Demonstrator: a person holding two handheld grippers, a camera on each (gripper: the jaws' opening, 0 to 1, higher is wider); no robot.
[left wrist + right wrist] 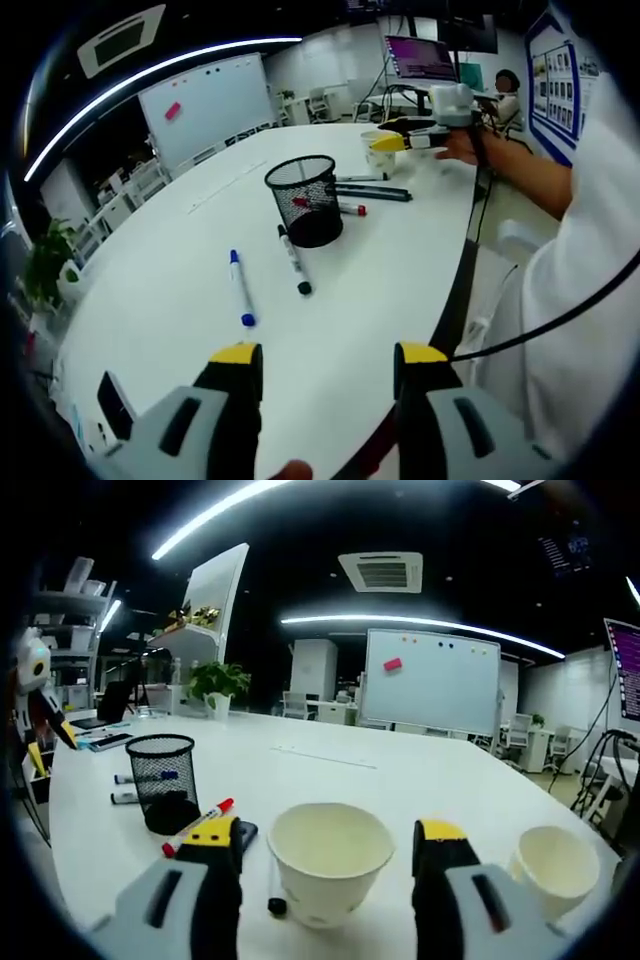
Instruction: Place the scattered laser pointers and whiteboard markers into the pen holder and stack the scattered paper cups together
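A paper cup [330, 858] is standing upright on the white table [420, 770], sitting between the right gripper's [328, 848] jaws. Those jaws are spread wide, one on each side of the cup's rim, and whether they are touching it I cannot tell; they are not closing on it yet. A second cup [553, 868] is standing just to the right, apart from the first. To the left, a red marker [197, 825] is lying near the mesh holder [163, 780], with two more markers [125, 788] lying beyond the holder.

In the left gripper view, the holder [306, 198] is standing mid-table with a red-tipped marker showing through its mesh, though whether it is inside or behind I cannot tell. A blue marker [241, 288] and a black marker [294, 259] are lying loose in front of it, and dark pens [372, 190] are lying behind. The left gripper [330, 365] is hovering over bare table near the edge, jaws wide apart and holding nothing. The right gripper [410, 138] is appearing at the far end, over the cups.

Judging ahead, squeezing hard could be crushing the thin cup wall, and a light grip could be letting it slip or tip. Swinging it toward the second cup may be knocking that one over, as it is standing close.
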